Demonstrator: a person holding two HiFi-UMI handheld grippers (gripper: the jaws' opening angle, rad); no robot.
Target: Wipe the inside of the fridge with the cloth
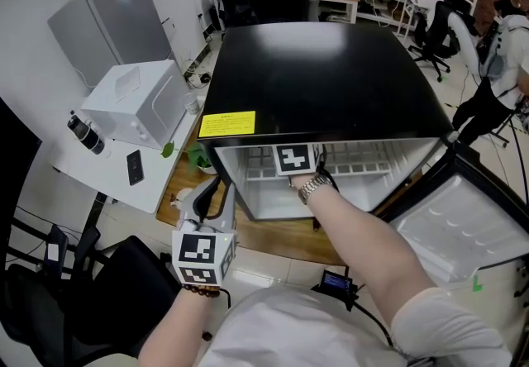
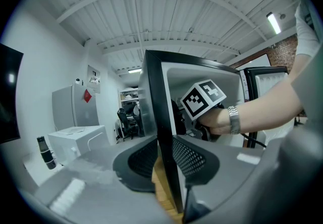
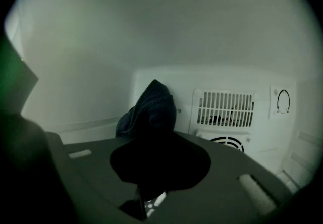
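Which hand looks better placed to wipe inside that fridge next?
Right. The right tool is inside the fridge, gripping the dark cloth; the left tool only grips the fridge's front edge outside.

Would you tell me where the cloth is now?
In the right gripper view, the cloth is clamped in the right gripper inside the fridge, left of the rear vent grille.

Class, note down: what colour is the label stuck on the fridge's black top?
Yellow; the label on the fridge shows best in the head view.
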